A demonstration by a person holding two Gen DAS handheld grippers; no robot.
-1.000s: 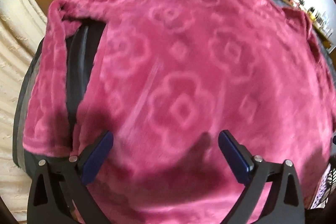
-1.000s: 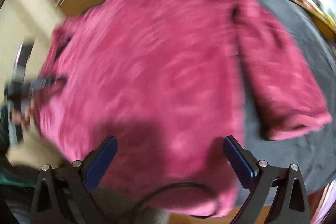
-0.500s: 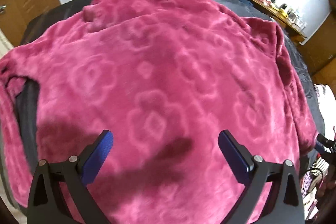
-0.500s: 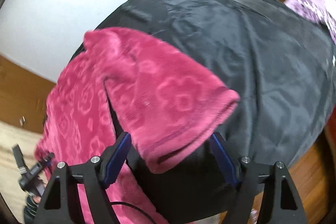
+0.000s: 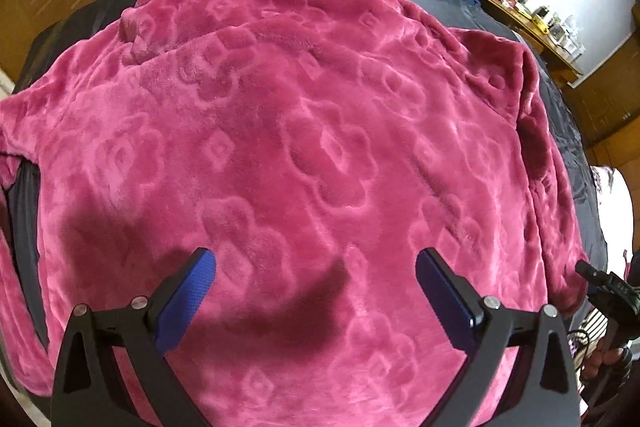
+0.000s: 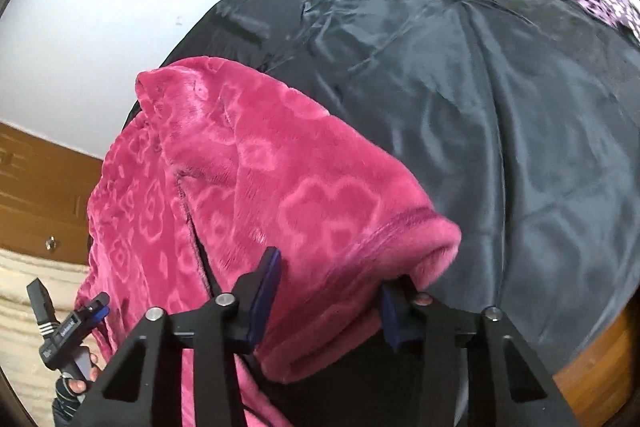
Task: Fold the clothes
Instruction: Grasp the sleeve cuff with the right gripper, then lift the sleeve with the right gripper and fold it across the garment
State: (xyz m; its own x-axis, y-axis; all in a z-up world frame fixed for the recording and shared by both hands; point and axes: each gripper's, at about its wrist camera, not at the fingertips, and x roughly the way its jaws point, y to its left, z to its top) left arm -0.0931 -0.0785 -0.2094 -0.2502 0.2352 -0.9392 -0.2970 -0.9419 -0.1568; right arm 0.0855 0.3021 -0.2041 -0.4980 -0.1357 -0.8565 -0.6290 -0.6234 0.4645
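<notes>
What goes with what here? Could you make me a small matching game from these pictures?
Things:
1. garment
2. sleeve cuff
3. cover
4. left gripper

States:
A. dark grey, spread under everything
B. between the right gripper's closing fingers
C. open, above the fabric
D. pink fleece with flower pattern

Pairs: 1-D, 2-B, 3-A, 4-C

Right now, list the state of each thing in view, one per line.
Pink fleece top: spread flat on the dark cover, unfolded.
Sleeve: cuff end between the closing right gripper's pads.
Right gripper: jaws closing around the cuff.
Left gripper: open, empty, above the top.
Dark cover: wrinkled.
</notes>
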